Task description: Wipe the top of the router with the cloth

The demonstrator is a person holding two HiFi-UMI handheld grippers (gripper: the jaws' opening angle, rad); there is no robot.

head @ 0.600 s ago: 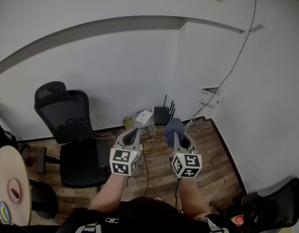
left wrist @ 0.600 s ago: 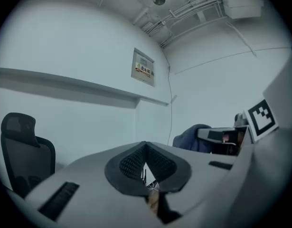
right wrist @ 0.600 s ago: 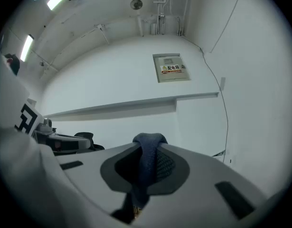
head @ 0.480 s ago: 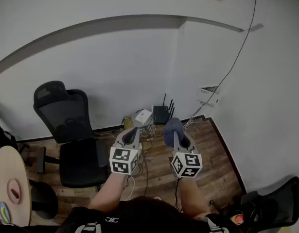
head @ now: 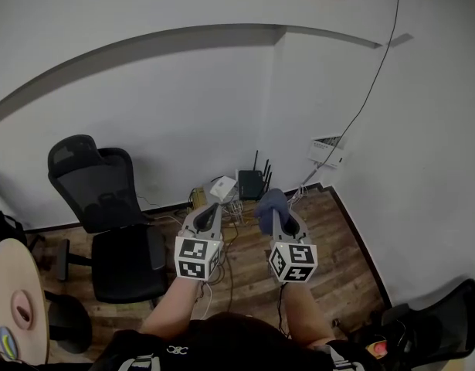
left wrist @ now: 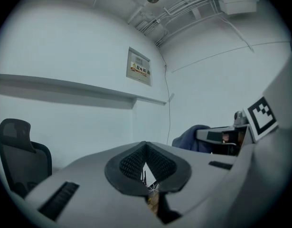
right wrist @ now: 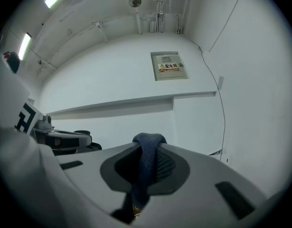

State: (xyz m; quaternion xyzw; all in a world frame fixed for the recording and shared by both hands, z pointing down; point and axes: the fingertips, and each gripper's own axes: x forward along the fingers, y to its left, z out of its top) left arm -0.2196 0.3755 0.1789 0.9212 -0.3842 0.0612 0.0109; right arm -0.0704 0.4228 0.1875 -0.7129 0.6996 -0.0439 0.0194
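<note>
A black router [head: 250,184] with upright antennas stands on the floor in the room's corner, next to a white box [head: 224,188] and a tangle of cables. My right gripper [head: 273,207] is shut on a blue cloth [head: 271,204], which bunches over its tip and hangs between the jaws [right wrist: 146,170]. The left gripper [head: 208,216] is held beside it, shut and empty, its tips touching [left wrist: 146,148]. Both grippers are held well above the floor, short of the router.
A black office chair [head: 106,207] stands to the left of the router. A white socket box [head: 327,151] is on the right wall with a cable running up. A round wooden table edge [head: 17,300] is at far left. Another dark chair [head: 438,323] sits at bottom right.
The view has shifted slightly, so the router and chair sit a little further left. The grippers hold about the same pose, the cloth still gripped.
</note>
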